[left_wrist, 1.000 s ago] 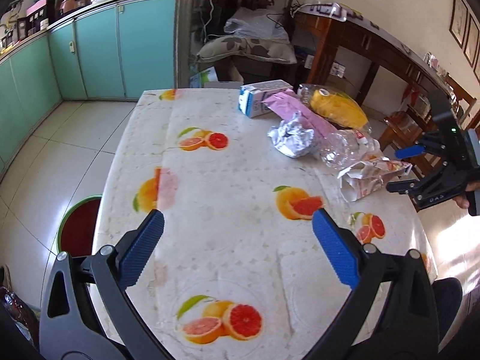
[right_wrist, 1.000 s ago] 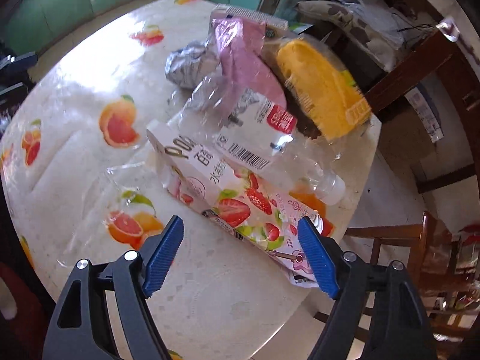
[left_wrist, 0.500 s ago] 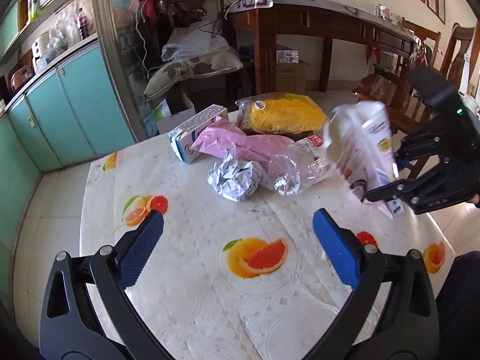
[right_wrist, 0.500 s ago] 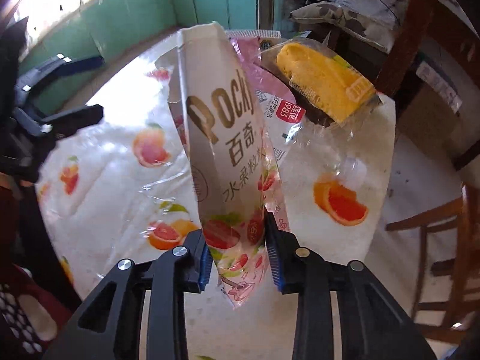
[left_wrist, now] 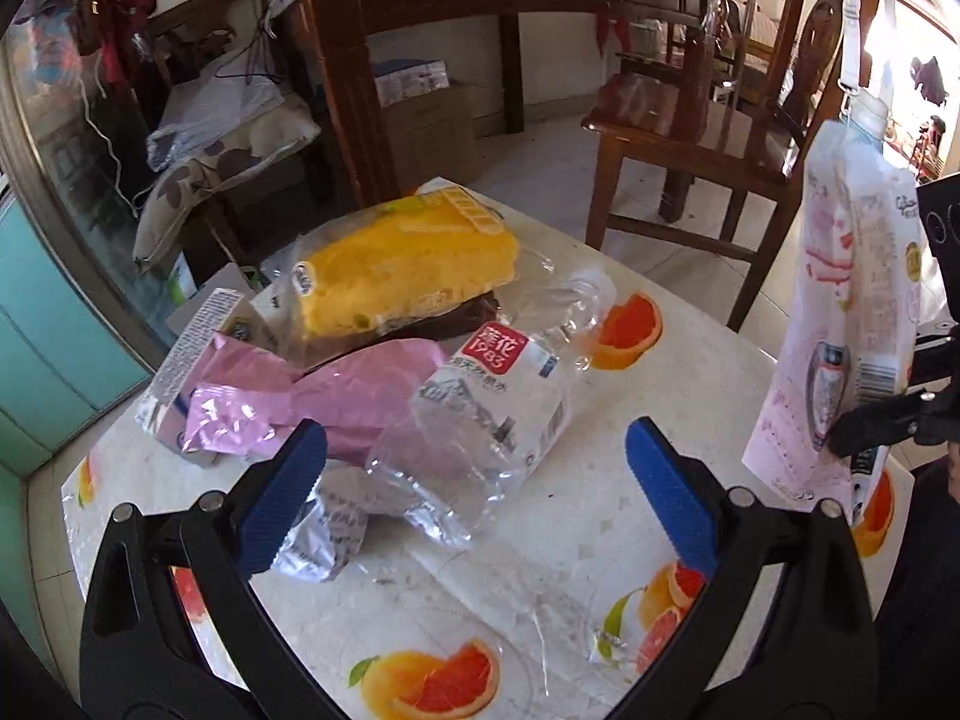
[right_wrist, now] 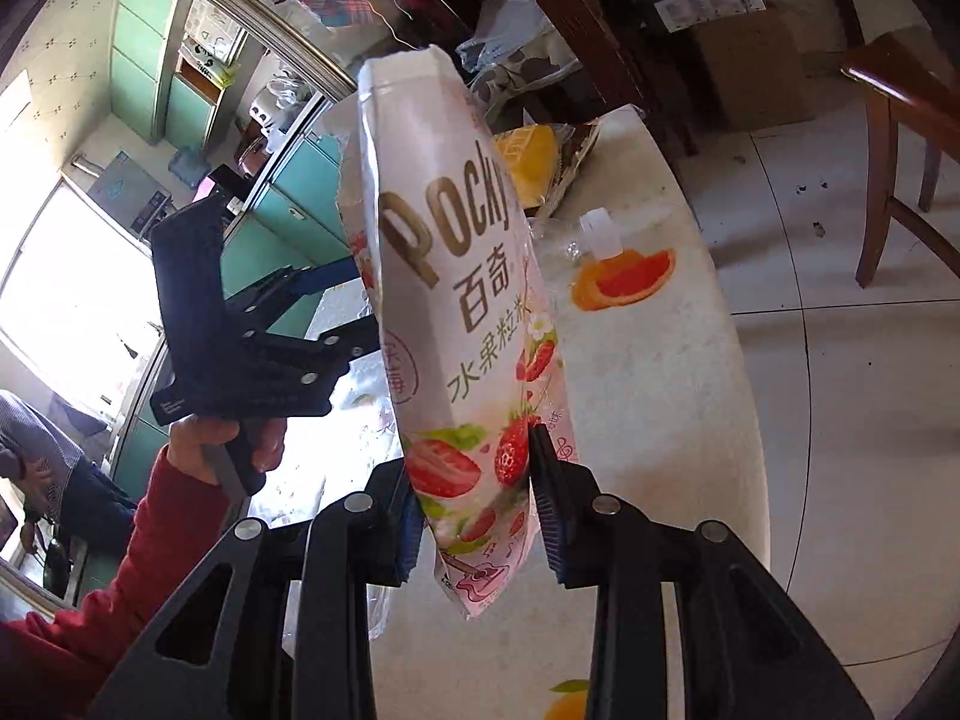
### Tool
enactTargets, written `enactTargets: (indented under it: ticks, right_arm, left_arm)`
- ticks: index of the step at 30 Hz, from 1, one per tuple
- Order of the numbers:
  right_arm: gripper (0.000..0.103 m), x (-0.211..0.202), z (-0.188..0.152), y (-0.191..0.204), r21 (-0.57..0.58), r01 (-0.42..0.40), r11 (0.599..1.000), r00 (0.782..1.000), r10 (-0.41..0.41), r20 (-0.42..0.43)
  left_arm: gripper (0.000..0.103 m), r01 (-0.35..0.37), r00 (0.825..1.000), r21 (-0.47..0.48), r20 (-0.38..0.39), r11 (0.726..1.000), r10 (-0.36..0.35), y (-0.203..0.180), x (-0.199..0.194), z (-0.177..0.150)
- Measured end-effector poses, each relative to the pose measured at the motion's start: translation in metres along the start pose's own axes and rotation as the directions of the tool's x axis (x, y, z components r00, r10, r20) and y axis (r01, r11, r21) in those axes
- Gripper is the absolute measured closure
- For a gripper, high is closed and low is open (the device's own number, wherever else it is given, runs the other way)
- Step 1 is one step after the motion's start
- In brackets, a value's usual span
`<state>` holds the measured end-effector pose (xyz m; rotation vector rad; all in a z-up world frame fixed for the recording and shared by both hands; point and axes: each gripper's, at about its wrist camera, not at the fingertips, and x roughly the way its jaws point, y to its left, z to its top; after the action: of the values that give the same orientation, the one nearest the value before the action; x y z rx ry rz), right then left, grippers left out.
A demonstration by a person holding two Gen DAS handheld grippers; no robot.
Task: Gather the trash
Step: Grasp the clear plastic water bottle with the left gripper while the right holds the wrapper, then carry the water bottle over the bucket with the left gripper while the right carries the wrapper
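Note:
My right gripper (right_wrist: 474, 498) is shut on the lower end of a pink and white Pocky snack bag (right_wrist: 456, 300), which it holds upright above the table; the same bag (left_wrist: 852, 324) hangs at the right edge of the left wrist view. My left gripper (left_wrist: 474, 486) is open just above a crushed clear water bottle (left_wrist: 504, 402), its fingers either side of it. Beside the bottle lie a foil ball (left_wrist: 327, 525), a pink wrapper (left_wrist: 336, 396), a yellow cake packet (left_wrist: 408, 264) and a small milk carton (left_wrist: 192, 336).
The round table (left_wrist: 690, 372) has a fruit-print plastic cover. A wooden chair (left_wrist: 708, 138) stands beyond its far edge, with a dark wooden desk (left_wrist: 480, 0) and boxes behind. Teal cabinets (right_wrist: 282, 216) line the wall. A hand in a red sleeve (right_wrist: 150, 528) holds the left gripper.
The right gripper closed on the Pocky bag and lifted it off the table, upright. The left gripper moved forward across the table to the crushed bottle and stayed open.

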<state>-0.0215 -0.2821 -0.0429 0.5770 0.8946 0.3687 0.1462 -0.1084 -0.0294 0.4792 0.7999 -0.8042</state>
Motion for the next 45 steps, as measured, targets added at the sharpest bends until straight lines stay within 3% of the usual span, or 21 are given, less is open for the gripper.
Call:
enactTargets:
  ticks: [7,8,10,12,15,24,34,38,44,45]
  right_arm:
    - [0.072,0.007,-0.005,0.011,-0.003,-0.009,1.000,1.000,0.008,-0.013]
    - [0.072,0.008,-0.003,0.010,-0.001,-0.008,1.000,1.000,0.008,-0.011]
    - [0.072,0.010,0.003,0.001,0.005,-0.014,1.000,1.000,0.014,-0.010]
    - [0.072,0.011,0.003,-0.001,0.011,-0.015,1.000,1.000,0.015,-0.016]
    - [0.072,0.013,0.004,0.000,0.012,-0.003,1.000,1.000,0.004,-0.022]
    - [0.071,0.019,-0.008,0.027,-0.074,0.112,0.991,0.994,-0.112,0.005]
    - [0.071,0.044,-0.031,0.067,-0.102,0.117,0.988,0.993,-0.116,0.017]
    - [0.070,0.063,-0.026,0.093,-0.168,0.181,0.969,0.983,-0.182,0.011]
    - [0.053,0.099,-0.024,0.110,-0.221,0.216,0.951,0.974,-0.227,-0.025]
    - [0.050,0.102,-0.025,0.112,-0.232,0.231,0.945,0.970,-0.241,-0.019]
  left_arm:
    - [0.005,0.058,0.985,-0.036,-0.162,0.998,-0.064,0.003,0.052,0.006]
    - [0.010,0.054,0.983,-0.046,-0.173,0.997,-0.061,0.002,0.055,0.003]
    - [0.032,0.009,0.988,-0.042,-0.156,0.999,-0.016,-0.002,0.054,-0.004]
    - [0.041,0.004,0.991,-0.069,-0.131,0.998,-0.013,-0.005,0.047,-0.011]
    - [0.042,0.022,0.995,-0.129,-0.092,0.991,-0.034,-0.006,0.034,-0.022]
    - [0.044,-0.026,0.999,-0.266,0.013,0.964,0.031,-0.024,-0.030,-0.068]
    - [0.044,-0.139,0.988,-0.448,-0.004,0.883,0.153,0.002,-0.077,-0.125]
    - [0.044,-0.189,0.979,-0.482,-0.027,0.855,0.201,0.015,-0.093,-0.147]
    - [0.043,-0.213,0.975,-0.524,-0.061,0.824,0.213,0.031,-0.098,-0.170]
    - [0.034,-0.223,0.972,-0.534,-0.063,0.816,0.224,0.035,-0.100,-0.175]
